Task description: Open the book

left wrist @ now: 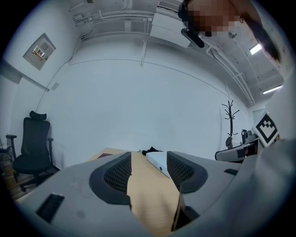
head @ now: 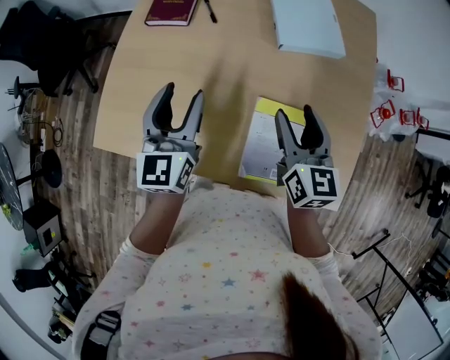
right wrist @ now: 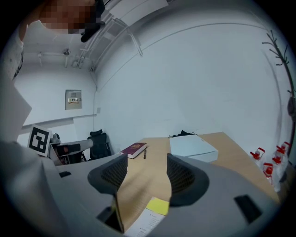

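L gripper (head: pixel 183 91) and R gripper (head: pixel 294 111) are both held over the near part of the wooden tabletop (head: pixel 133 98), side by side and well apart. L fingers are spread wide w/ nothing between them, only bare tabletop below. R fingers are also spread wide and grip nothing. The yellow-and-white book (head: pixel 259 148) lies flat and closed near the tabletop's near edge, yellow strip at its far end. The R gripper sits over the book's right part; in the right gripper view the book shows low between the fingers. Can't tell if they touch it. At the far edge are a maroon book (head: pixel 170 11), a pen (head: pixel 209 10) just beside it, and a white box (head: pixel 307 27) to the right.
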Demonstrator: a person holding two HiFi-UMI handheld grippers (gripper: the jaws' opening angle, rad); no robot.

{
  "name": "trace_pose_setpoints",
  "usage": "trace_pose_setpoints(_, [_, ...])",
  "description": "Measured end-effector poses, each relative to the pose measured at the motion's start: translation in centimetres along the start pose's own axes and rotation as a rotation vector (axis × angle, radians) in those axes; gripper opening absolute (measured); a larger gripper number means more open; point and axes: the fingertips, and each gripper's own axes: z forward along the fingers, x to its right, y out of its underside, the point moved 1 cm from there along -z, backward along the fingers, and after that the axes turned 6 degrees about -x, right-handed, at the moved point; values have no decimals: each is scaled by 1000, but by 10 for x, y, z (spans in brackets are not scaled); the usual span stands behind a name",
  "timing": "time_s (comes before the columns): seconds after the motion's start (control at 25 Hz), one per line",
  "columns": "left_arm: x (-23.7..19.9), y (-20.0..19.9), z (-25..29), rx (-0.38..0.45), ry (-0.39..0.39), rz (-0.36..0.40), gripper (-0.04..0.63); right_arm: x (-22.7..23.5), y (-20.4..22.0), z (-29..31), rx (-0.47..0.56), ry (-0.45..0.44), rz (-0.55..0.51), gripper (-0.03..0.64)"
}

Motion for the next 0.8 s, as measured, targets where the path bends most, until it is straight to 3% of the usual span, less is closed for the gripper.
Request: trace_pose_setpoints(0.8, [-16, 52, 13, -81, -15, 26, 218, 3, 102, 71, -248, 63, -36, 264])
